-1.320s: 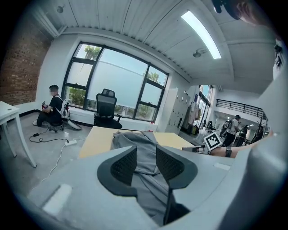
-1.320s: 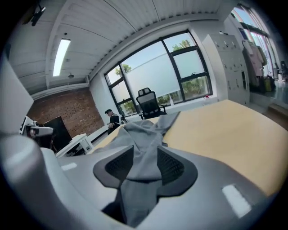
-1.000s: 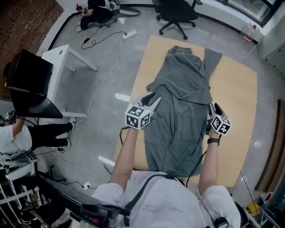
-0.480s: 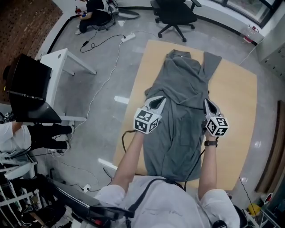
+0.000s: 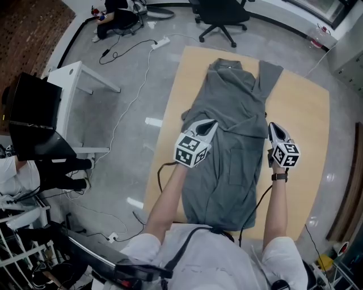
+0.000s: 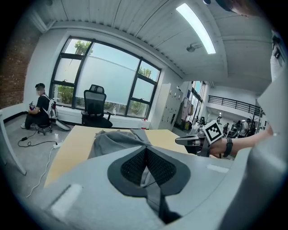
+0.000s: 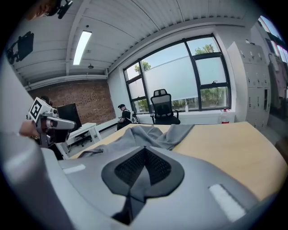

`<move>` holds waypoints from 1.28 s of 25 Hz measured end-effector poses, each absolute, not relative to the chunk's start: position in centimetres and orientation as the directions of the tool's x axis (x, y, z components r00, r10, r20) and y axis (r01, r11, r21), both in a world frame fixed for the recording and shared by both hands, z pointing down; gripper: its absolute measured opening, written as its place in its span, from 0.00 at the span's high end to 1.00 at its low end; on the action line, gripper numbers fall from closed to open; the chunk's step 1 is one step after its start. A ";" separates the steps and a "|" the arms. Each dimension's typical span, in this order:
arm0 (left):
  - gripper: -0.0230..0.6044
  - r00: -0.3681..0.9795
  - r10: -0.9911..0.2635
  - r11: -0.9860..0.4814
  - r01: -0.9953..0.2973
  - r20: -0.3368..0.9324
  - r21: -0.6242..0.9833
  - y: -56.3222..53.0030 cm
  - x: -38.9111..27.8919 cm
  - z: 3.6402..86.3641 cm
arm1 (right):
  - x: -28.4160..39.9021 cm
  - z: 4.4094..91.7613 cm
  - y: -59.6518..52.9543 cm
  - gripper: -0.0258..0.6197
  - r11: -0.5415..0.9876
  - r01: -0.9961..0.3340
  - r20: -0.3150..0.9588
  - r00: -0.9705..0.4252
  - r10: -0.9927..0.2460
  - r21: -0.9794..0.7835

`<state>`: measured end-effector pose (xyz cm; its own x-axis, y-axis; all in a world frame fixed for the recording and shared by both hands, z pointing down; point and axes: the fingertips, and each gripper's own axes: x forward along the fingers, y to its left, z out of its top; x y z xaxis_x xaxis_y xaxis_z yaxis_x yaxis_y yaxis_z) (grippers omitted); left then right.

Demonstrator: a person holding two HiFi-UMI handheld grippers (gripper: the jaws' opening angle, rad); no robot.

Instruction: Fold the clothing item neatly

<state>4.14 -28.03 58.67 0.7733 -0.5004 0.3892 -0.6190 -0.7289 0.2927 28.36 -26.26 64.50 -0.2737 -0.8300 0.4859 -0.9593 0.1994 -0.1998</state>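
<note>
a grey garment lies spread out flat on a wooden table, and it runs from the top centre of the head view down to the lower centre, close to the person's body. its collar end is toward the top of the frame, and one sleeve points to the upper right. some cloth is already folded across the middle part.

the left gripper is at the left edge of the garment, a little above the middle of the frame. its jaws have just been closing and the two pads are now pressed together, with a thin piece of the grey cloth caught between them.

the right gripper is at the right edge of the garment, at nearly the same height in the frame. its jaws are also fully together, and a fold of the grey cloth sits between the pads.

an office chair stands on the floor beyond the table at the top of the frame. a white desk and a dark monitor are on the left side.
</note>
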 end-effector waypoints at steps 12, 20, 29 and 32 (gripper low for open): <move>0.96 0.784 -0.479 -0.731 -0.605 0.395 0.315 -30.3 5.5 60.0 | 33.9 67.1 -31.6 0.95 0.173 -0.972 0.559 -0.233 -0.796 -0.159; 0.96 0.783 -0.475 -0.731 -0.605 0.402 0.315 -32.2 5.5 60.9 | 37.1 70.3 -38.2 0.94 0.152 -0.975 0.615 -0.220 -0.757 -0.161; 0.96 0.772 -0.465 -0.715 -0.616 0.432 0.331 -32.6 5.1 62.8 | 42.2 73.7 -48.1 0.63 -0.013 -0.984 0.662 -0.109 -0.741 -0.176; 0.96 0.769 -0.462 -0.714 -0.618 0.442 0.330 -32.8 4.3 63.1 | 43.5 75.4 -50.3 0.59 -0.105 -0.976 0.690 -0.056 -0.721 -0.189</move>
<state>4.33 -32.81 63.14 0.7691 -0.4617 0.4419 -0.6179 -0.7137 0.3299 43.49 -50.27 75.39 -0.0563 -0.7212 0.6905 -0.9762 -0.1052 -0.1894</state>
